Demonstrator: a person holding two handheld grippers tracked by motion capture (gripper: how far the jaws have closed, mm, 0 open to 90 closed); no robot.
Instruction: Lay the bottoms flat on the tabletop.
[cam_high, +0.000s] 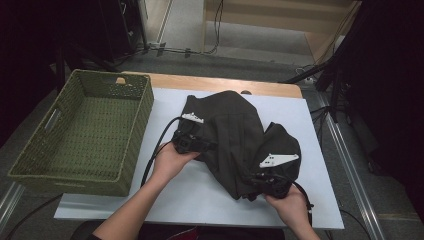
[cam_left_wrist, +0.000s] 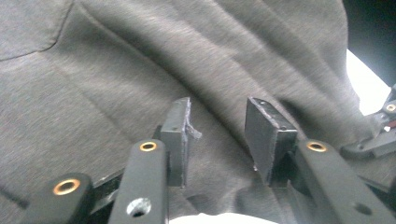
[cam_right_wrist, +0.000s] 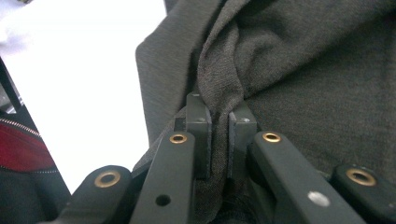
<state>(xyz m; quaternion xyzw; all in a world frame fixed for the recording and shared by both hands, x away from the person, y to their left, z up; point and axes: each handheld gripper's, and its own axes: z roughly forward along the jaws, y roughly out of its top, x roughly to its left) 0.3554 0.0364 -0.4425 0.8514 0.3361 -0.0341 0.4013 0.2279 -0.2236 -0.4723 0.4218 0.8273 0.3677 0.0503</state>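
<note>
Dark grey-brown knit fabric, one crumpled garment (cam_high: 235, 135), lay heaped on the white sheet (cam_high: 200, 195) that covered your wooden desk (cam_high: 220, 82), right of centre and well apart from the single olive-green woven basket (cam_high: 80, 135) at the desk's left end.

Your left hand (cam_high: 167, 162) came in from the bottom edge, forearm slanting up and to the right, and held the left tool (cam_high: 200, 145) level against the garment's left edge. In the left gripper view that tool (cam_left_wrist: 217, 140) had its jaws standing apart, the pads (cam_left_wrist: 266, 135) clear of the cloth that lay across behind them; nothing was pinched.

Your right hand (cam_high: 290, 200) sat lower, near the desk's front edge, with the right tool (cam_high: 262, 182) pointed up into the garment's lower right corner. In the right gripper view that tool (cam_right_wrist: 220, 140) was closed on a bunched fold of the fabric (cam_right_wrist: 299, 65), the cloth gathered into a ridge between the two pads.

You had two tools, two hands, one garment and one basket in all.
</note>
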